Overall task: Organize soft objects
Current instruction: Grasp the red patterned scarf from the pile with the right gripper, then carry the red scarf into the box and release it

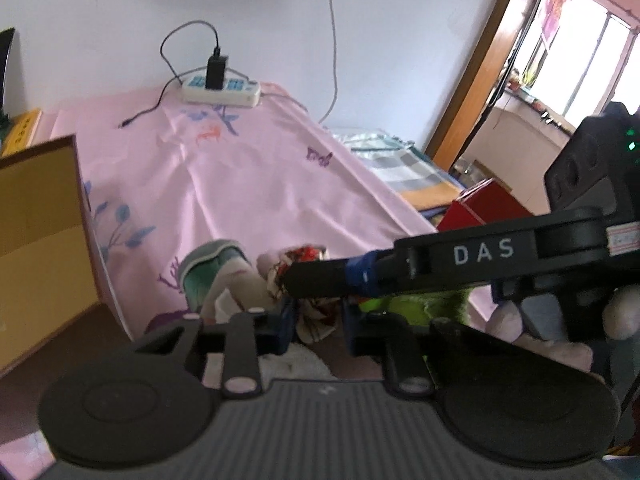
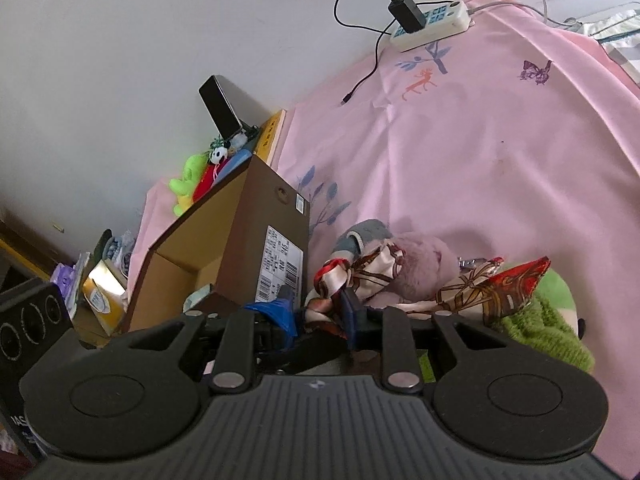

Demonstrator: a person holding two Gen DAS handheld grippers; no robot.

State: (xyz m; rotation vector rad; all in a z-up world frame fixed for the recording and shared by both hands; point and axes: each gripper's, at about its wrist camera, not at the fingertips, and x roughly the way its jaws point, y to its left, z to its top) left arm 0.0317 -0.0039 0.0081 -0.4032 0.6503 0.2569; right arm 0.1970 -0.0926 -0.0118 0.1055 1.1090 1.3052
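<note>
A red, white and brown patterned silk scarf [image 2: 472,292] lies over a pile of soft things on the pink sheet: a pink fuzzy item [image 2: 420,264], a grey-green sock [image 1: 208,272] and a green knitted piece [image 2: 536,328]. My right gripper [image 2: 320,316] is shut on one end of the scarf. In the left wrist view my left gripper [image 1: 316,320] has its jaws around a fold of the scarf [image 1: 312,320]. The right gripper's body crosses that view. An open cardboard box [image 2: 224,256] stands to the left of the pile.
A white power strip [image 1: 222,90] with a black charger and cable sits at the far end of the pink sheet [image 1: 256,176]. A red box [image 1: 484,208] and a checked cloth lie right of the bed. Plush toys [image 2: 196,180] and a phone stand behind the box.
</note>
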